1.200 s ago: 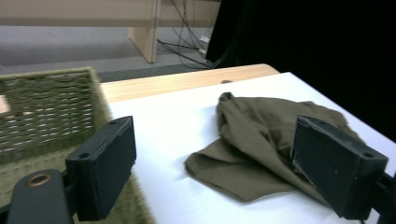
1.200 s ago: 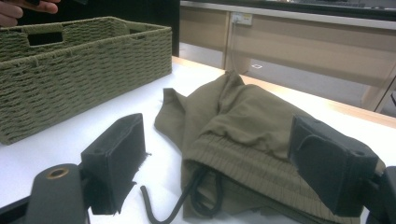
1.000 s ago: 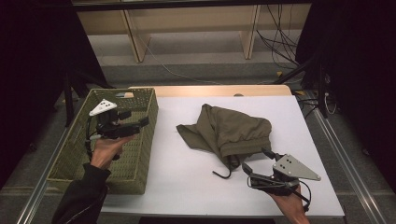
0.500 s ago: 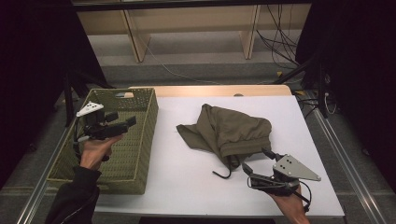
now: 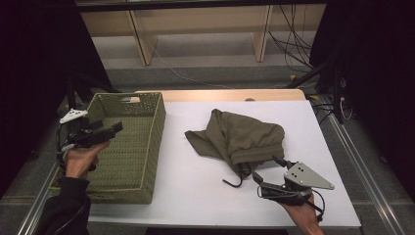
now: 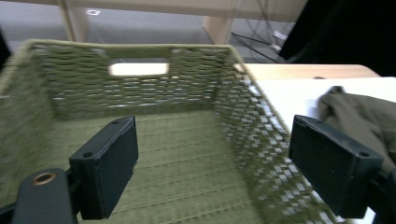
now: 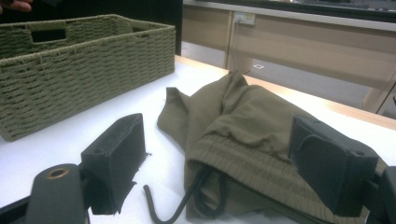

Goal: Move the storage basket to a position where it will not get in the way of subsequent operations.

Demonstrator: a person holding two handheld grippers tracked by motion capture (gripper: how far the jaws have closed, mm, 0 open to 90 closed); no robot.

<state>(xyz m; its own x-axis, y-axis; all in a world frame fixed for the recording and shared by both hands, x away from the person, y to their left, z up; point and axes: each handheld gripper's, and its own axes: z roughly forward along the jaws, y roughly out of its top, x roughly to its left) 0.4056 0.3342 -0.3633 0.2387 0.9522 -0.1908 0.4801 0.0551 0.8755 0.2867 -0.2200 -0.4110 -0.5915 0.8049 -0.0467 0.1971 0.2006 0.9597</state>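
A crumpled olive-green garment (image 5: 238,138) (image 7: 243,140) with a black drawstring (image 5: 232,182) (image 7: 184,201) lies in the middle of the white table (image 5: 195,196). A woven green basket (image 5: 128,142) (image 6: 187,88) (image 7: 70,60) stands empty at the table's left. My right gripper (image 5: 268,177) (image 7: 229,168) is open, low over the table just in front of the garment's waistband. Over the basket's left rim, my left gripper (image 5: 111,129) (image 6: 224,172) is held open with nothing between its jaws. The garment (image 6: 359,112) shows at the right of the left gripper view.
A wooden strip (image 5: 230,94) runs along the table's far edge, with wooden furniture legs (image 5: 139,39) and cables (image 5: 288,39) on the floor behind. Dark stands (image 5: 333,73) rise at the right. White tabletop lies between the basket and the garment.
My left gripper has drawn back to the left, from over the basket's inside to its left rim. The right gripper and garment have stayed put.
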